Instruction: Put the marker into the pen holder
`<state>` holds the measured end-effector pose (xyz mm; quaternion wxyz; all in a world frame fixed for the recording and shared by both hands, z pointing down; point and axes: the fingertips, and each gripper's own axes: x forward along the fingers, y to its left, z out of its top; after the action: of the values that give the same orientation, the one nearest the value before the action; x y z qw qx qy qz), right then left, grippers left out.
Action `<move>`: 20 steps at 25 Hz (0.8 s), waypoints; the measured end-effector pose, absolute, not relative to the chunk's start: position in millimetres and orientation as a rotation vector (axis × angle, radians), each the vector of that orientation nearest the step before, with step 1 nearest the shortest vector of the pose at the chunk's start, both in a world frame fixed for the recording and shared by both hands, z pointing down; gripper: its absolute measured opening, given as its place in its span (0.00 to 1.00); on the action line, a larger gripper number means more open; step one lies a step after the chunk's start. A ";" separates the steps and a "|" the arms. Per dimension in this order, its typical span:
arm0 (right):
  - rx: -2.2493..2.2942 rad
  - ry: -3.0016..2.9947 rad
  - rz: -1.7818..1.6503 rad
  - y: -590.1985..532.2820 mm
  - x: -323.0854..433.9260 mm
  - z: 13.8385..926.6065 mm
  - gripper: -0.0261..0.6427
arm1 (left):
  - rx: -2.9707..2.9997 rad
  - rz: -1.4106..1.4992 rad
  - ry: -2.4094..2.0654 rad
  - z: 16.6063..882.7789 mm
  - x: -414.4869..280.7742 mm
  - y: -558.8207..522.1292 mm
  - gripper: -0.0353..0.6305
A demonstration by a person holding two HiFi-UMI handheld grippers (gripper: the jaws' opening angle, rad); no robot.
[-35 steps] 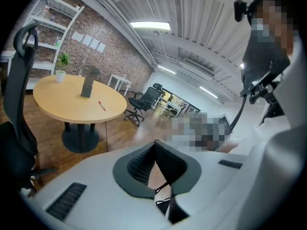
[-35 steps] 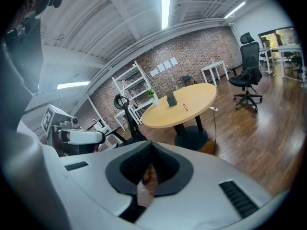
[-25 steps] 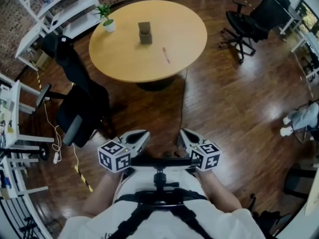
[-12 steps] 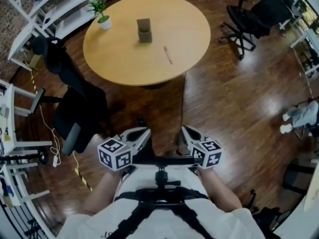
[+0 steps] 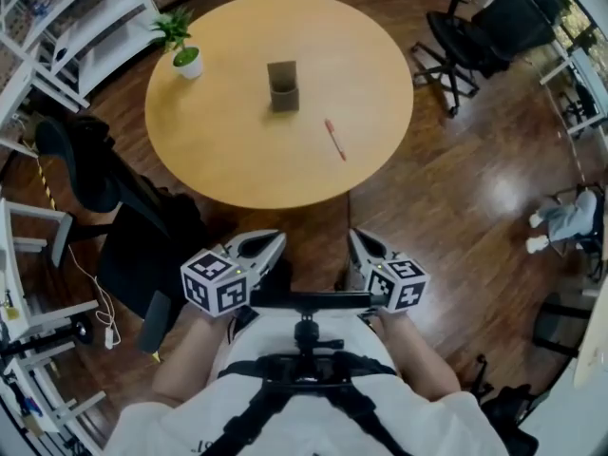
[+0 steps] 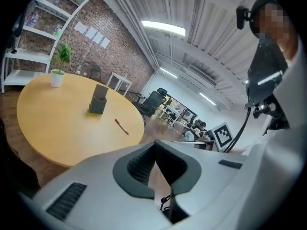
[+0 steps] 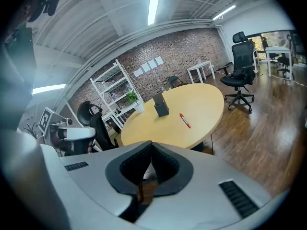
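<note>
A red marker [image 5: 333, 139] lies flat on the round wooden table [image 5: 237, 160], to the right of and nearer than a grey pen holder [image 5: 282, 85] that stands upright near the table's middle. Both show in the left gripper view, marker [image 6: 121, 126] and holder [image 6: 98, 99], and in the right gripper view, marker [image 7: 185, 120] and holder [image 7: 160, 104]. My left gripper [image 5: 275, 241] and right gripper [image 5: 355, 237] are held side by side close to the person's body, short of the table's near edge. Each is shut with nothing between its jaws.
A small potted plant [image 5: 180, 50] stands at the table's far left. A black office chair [image 5: 123, 217] sits left of me by the table, and another chair [image 5: 475, 31] stands at the far right. White shelving [image 5: 66, 27] lines the left wall. Wooden floor surrounds the table.
The table, marker and pen holder have come nearer and larger in the head view. Both grippers keep their place in front of the body and stay shut.
</note>
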<state>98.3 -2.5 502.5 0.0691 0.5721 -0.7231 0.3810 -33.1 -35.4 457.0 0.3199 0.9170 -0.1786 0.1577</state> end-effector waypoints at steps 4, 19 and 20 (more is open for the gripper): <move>1.744 -2.141 1.119 -50.1 91.6 494.9 0.03 | 2.405 0.393 -0.467 452.0 -54.4 -79.7 0.05; 1.763 -2.046 1.007 -142.4 90.7 504.8 0.04 | 2.390 0.421 -0.368 457.1 -68.2 -147.8 0.05; 1.760 -2.043 1.007 -145.1 93.8 505.7 0.04 | 2.388 0.423 -0.366 457.0 -65.5 -149.4 0.05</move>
<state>93.8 -145.1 505.7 0.1313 0.6061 -0.7037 0.3467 -65.5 -149.4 457.0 0.3379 0.9164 -0.1404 0.1624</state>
